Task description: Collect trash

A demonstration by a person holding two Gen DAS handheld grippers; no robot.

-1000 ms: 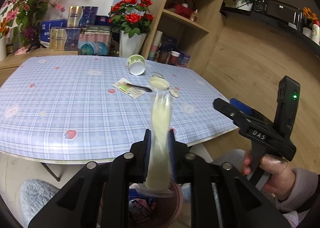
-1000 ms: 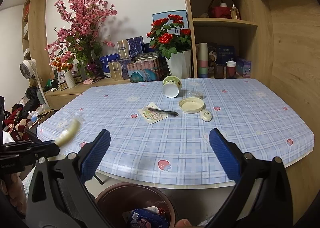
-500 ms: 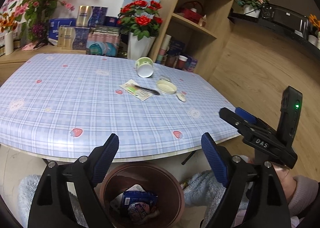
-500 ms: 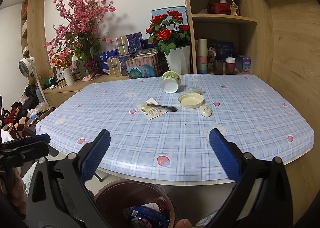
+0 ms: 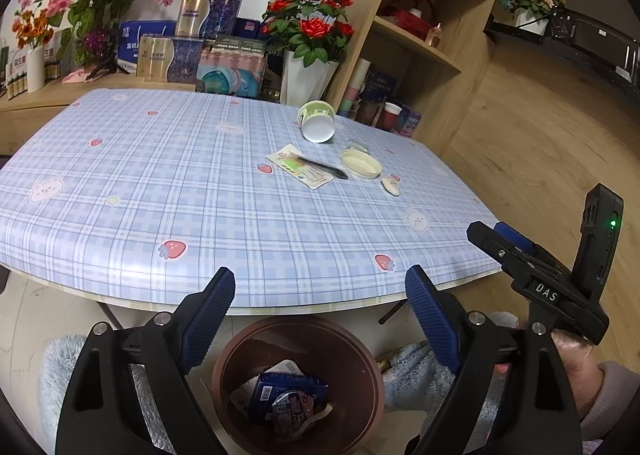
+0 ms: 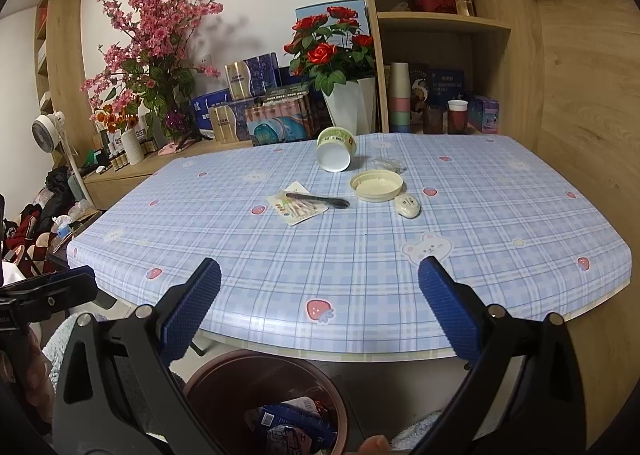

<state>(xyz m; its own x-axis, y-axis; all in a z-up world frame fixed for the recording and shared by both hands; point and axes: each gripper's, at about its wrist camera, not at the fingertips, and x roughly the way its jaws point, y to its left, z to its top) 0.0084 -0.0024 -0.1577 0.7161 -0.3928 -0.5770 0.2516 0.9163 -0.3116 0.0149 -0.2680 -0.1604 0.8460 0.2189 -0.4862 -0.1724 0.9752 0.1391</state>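
A brown trash bin [image 5: 240, 351] stands on the floor below the table's near edge, with wrappers inside; it also shows in the right wrist view [image 6: 208, 379]. My left gripper [image 5: 320, 285] is open and empty above the bin. My right gripper [image 6: 319, 275] is open and empty, also above the bin. On the table lie a tipped green paper cup [image 6: 336, 153], a cream lid [image 6: 376, 185], a flat packet [image 6: 298, 209] with a black pen [image 6: 318, 200] across it, a small white piece [image 6: 407, 206] and a crumpled clear wrapper [image 6: 386, 164].
The table has a blue plaid cloth [image 6: 360, 255]. A white vase of red roses [image 6: 348, 111], boxes and pink blossoms stand behind it. A wooden shelf unit [image 6: 440, 23] with cups is at the back right. Blue fluffy fabric [image 5: 416, 375] lies by the bin.
My left gripper was shut on a pale plastic fork over the bin a second ago. It has opened and the fork is gone from it. The right gripper has stayed open.
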